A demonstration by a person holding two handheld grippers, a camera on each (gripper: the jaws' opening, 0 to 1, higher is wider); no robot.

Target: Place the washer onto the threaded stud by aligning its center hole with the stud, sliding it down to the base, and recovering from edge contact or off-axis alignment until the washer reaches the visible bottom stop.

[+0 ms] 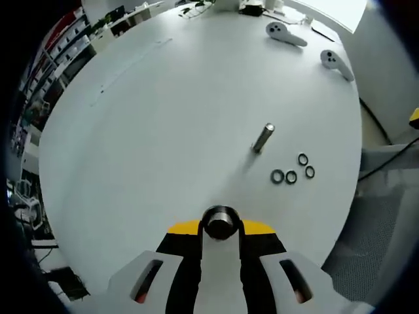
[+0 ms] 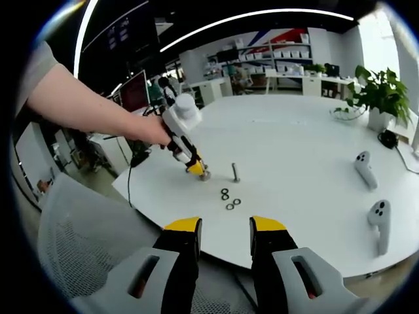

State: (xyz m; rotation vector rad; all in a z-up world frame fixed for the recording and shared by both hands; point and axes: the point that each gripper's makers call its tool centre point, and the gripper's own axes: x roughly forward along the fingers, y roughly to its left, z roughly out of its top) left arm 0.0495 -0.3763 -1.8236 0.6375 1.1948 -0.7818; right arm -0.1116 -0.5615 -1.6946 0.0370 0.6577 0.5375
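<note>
White and broad, the round surface (image 1: 163, 131) takes up most of the left gripper view, with shelving and office clutter at its far left edge. Standing upright near the middle is the threaded stud (image 1: 263, 138). Just beside it lie four washers (image 1: 292, 171), flat on the surface in a loose cluster and clear of the stud. Two white controllers (image 1: 285, 33) rest near the far edge. At the bottom, the left hand-held gripper (image 1: 221, 226) has its yellow-tipped jaws closed around a small dark round metal part, possibly a nut or socket, though the fisheye blur makes it hard to name.

From the right gripper view, the same surface (image 2: 308, 150) sits in an open office with a potted plant (image 2: 378, 95) at the right. The stud (image 2: 235, 172) stands just beyond the washers (image 2: 229, 199). A person's hand (image 2: 152, 131) holds the left hand-held gripper (image 2: 201, 173), its tip down on the surface near the stud. The controllers (image 2: 380, 219) lie at the right. In the foreground, the right hand-held gripper (image 2: 225, 239) has its jaws narrowly parted and empty, above a grey mesh chair (image 2: 78, 248).
</note>
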